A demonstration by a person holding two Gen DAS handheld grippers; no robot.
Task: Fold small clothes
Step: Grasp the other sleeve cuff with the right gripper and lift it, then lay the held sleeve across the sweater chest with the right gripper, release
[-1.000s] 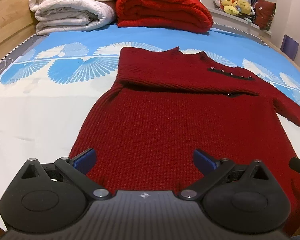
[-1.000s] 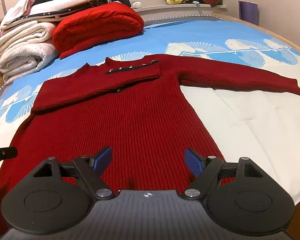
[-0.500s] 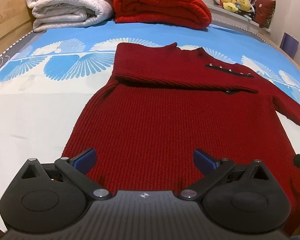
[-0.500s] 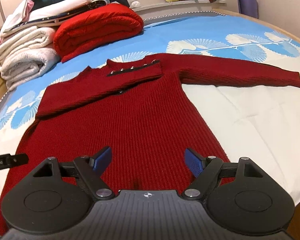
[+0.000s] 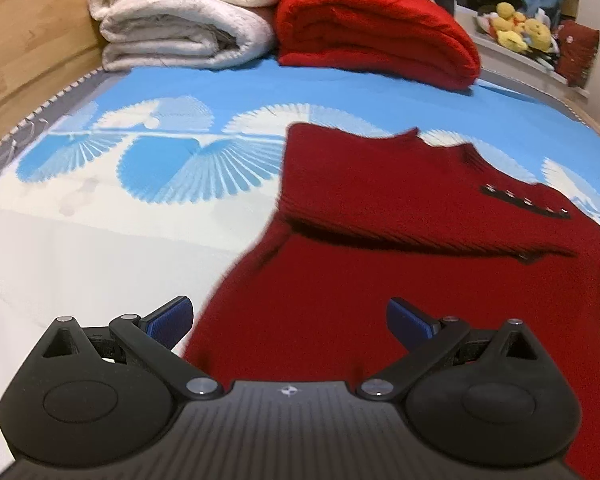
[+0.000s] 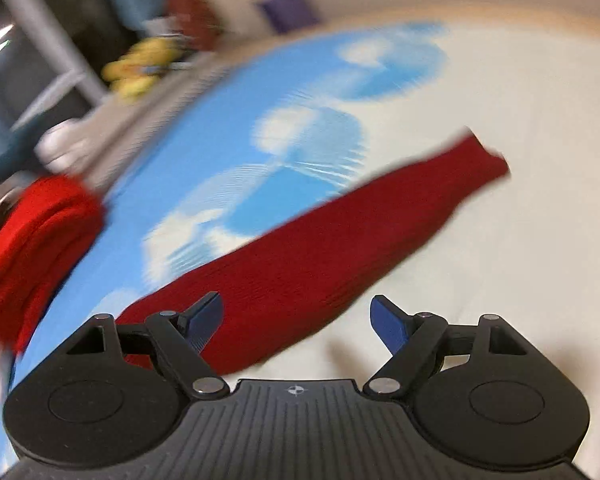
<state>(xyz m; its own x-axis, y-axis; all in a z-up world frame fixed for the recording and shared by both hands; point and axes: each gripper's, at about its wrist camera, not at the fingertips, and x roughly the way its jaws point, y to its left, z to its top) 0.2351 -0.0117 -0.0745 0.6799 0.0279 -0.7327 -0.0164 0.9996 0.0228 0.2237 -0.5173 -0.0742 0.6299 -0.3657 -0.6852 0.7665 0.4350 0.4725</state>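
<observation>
Left wrist view: sweater (image 5: 400, 280) lies flat on bedspread (image 5: 100, 240), center-right of frame, 1 sleeve folded across its chest. Folded blanket (image 5: 180, 16) upper left, folded knit (image 5: 376, 28) beside it on the right, both behind the sweater. Plush toys (image 5: 516, 28) upper right. Right wrist view: other sleeve (image 6: 340, 256) stretches diagonally from lower left toward upper right.

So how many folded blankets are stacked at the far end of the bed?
2 clearly: a white fluffy folded blanket on the left and a bright red folded blanket beside it on the right. More items lie on top behind them, too cut off to identify.
</observation>
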